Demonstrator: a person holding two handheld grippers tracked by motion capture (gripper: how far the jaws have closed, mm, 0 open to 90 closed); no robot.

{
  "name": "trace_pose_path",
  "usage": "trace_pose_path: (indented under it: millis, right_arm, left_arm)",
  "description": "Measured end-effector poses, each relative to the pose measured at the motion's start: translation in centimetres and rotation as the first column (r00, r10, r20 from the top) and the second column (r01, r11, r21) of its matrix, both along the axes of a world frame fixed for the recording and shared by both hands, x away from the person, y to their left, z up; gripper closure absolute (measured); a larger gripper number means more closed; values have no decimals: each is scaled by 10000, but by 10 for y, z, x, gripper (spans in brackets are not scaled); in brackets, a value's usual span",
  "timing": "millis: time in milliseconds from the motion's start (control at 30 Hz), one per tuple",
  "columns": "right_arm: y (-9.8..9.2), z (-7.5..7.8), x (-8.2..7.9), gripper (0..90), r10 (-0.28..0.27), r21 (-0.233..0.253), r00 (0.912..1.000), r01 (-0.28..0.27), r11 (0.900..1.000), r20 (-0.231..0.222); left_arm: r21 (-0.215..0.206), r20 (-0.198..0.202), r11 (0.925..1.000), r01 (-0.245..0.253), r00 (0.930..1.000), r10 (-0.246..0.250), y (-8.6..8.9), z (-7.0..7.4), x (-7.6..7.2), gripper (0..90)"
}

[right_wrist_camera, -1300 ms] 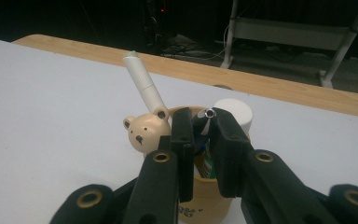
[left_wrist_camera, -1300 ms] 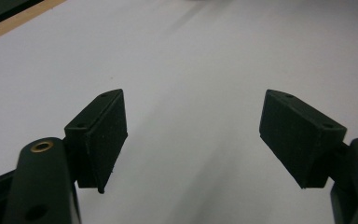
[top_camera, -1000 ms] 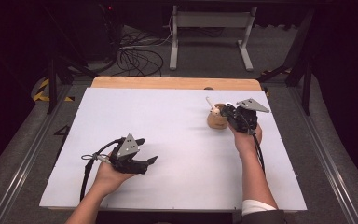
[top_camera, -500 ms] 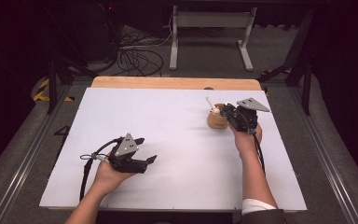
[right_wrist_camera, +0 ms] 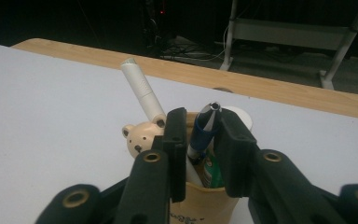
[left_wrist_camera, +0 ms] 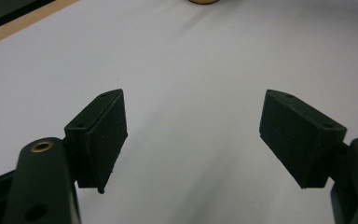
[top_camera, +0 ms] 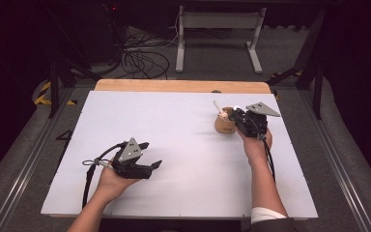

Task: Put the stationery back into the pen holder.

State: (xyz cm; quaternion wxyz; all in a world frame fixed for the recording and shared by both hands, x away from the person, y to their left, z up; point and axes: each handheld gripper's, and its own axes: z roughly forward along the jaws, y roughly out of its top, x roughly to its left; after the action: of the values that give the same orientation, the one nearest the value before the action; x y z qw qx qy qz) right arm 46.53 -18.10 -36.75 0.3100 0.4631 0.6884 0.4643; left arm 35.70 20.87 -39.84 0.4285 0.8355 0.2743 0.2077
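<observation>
A tan pen cup (top_camera: 223,127) stands at the right back of the white table top (top_camera: 183,125). It holds a white pen (right_wrist_camera: 142,91), a bear-headed pen (right_wrist_camera: 139,138) and a blue pen (right_wrist_camera: 203,130). My right gripper (right_wrist_camera: 200,122) reaches over the cup (right_wrist_camera: 200,200) from its near side, jaws shut on the blue pen's upper end. In the high view the right gripper (top_camera: 236,116) touches the cup's right rim. My left gripper (top_camera: 150,154) rests low at the front left, jaws wide open with nothing between them (left_wrist_camera: 193,135). The cup's base (left_wrist_camera: 204,1) shows far ahead of it.
A wooden strip (top_camera: 181,86) runs along the table's back edge. Behind it on the floor lie black cables (top_camera: 140,60) and a grey metal stand (top_camera: 217,38). Metal rails (top_camera: 24,159) flank the table on both sides.
</observation>
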Motion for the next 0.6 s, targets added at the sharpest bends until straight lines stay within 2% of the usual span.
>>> trace_pose_path:
  millis: [133,233,600]
  right_arm:
    - [1,0,-1,714,29,-57,10000,-29,10000,53]
    - [-1,1,-2,627,31,45,9999,-32,10000,104]
    - [-4,3,-7,541,102,313,9995,-112,9994,305]
  left_arm:
    - [-55,-31,10000,-75,10000,75,1,0,0,239]
    - [-77,10,9999,-149,9999,149,3,0,0,240]
    - [-406,6,9988,-266,9996,266,7,2,1,241]
